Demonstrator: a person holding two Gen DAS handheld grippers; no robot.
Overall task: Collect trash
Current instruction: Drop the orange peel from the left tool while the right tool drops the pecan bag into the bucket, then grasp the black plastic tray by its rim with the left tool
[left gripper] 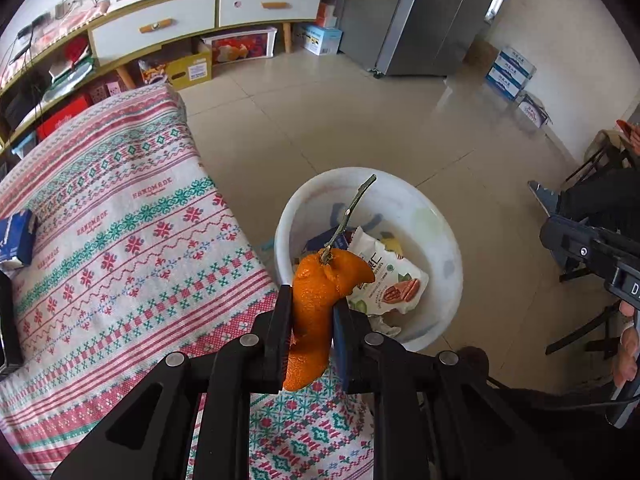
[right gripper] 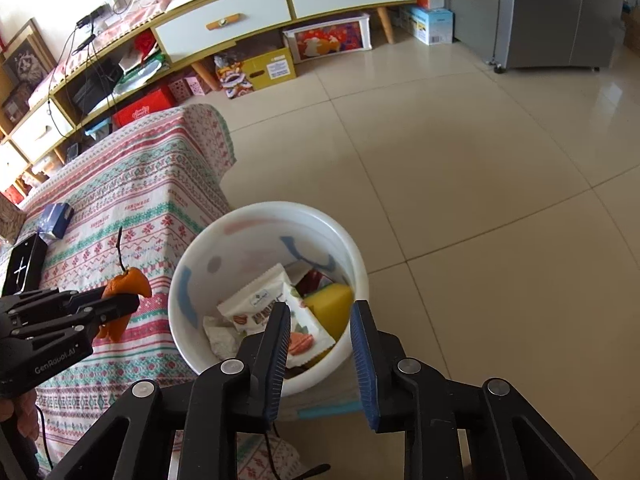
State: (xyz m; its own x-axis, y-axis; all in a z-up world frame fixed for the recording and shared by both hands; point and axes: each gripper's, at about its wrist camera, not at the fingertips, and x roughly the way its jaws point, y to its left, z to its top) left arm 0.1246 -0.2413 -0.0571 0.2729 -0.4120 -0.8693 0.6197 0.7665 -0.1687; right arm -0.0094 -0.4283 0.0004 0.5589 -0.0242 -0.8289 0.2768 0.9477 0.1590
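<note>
Over on the left, the worktop [left gripper: 120, 240] under its patterned cloth carries a blue carton [left gripper: 16, 242] near the far edge and a black device [right gripper: 24, 268] beside it, neither touched. The left tool [left gripper: 310, 308] is pinching a curl of orange peel [left gripper: 316, 292] with its stalk poking up; the grip sits low on the peel, probably so the loose end hangs free for dropping. It points steeply down, with the peel over the worktop's edge, just short of the rim in the right tool's view. The white bin [right gripper: 360, 264] stands on the floor right against the worktop, so scraps need only a short carry. Inside lie a nut packet [right gripper: 276, 312], a yellow sponge [right gripper: 332, 304] and crumpled paper. The right tool [right gripper: 320, 312] tilts down over the bin, its pads spread with nothing between them.
</note>
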